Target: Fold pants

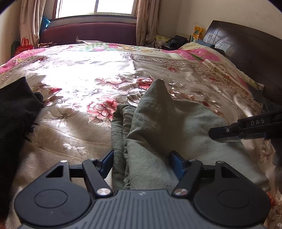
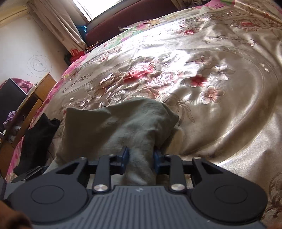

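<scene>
Grey-green pants (image 1: 158,123) lie bunched on a floral satin bedspread (image 1: 79,74). Right gripper (image 2: 141,156) pinches a gathered fold, prob. to lift & straighten it. Left gripper (image 1: 141,158) is spread w/ cloth between its fingers, unpinched. Black garment (image 1: 14,114) sits well apart; window (image 1: 97,7) & curtains behind.

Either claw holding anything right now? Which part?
Right claw is shut on a bunched fold of the grey-green pants, near their edge. Left claw stands open around the pants, pads not pressing.
</scene>
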Tool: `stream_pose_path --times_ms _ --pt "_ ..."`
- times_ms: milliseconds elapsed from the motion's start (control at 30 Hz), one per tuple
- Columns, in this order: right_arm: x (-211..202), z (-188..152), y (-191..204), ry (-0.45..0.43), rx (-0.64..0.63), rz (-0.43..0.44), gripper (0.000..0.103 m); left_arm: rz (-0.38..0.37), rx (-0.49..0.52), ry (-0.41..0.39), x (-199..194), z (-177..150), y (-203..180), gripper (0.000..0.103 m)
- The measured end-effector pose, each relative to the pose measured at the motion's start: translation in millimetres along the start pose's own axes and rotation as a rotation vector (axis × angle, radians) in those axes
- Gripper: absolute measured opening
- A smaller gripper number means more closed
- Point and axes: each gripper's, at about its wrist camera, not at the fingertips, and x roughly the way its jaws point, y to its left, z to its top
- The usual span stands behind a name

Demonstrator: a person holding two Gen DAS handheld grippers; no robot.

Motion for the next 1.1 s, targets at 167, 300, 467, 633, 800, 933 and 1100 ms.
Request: stream_pose_path --times_ms 167,300,467,633,800,933,1100 --pt "-9.7 9.9 -12.7 -0.049 0.013 -0.056 0.016 0.009 0.080 -0.012 7.2 6.8 -19.8 0.074" --pt "-13.1 27.1 -20.0 -0.067 0.013 -0.127 0.016 0.042 0.084 0.003 26.4 25.1 -26.1 0.074" --pt "-48.7 19.0 4.1 -0.117 -0.089 -0.142 0.027 0.089 0.067 0.024 13.9 34.2 -24.3 0.079" --pt "-69.8 -15.1 37.4 -0.108 -0.131 -0.092 0.048 0.120 0.061 0.018 -17.1 26.6 -35.9 0.090" --pt "-81.6 -41.8 56.2 -0.105 -0.114 -0.068 0.054 0.123 0.053 -0.018 -44.6 18.2 -51.3 0.103" --pt "-95.9 -53.1 64.3 -0.127 -0.103 -0.063 0.061 0.156 0.068 -0.044 -60.6 11.2 -61.9 0.103" --pt "-107.6 -59.6 71.0 -0.139 -0.116 -0.077 0.064 0.151 0.060 -0.041 -71.2 3.2 -67.9 0.103"
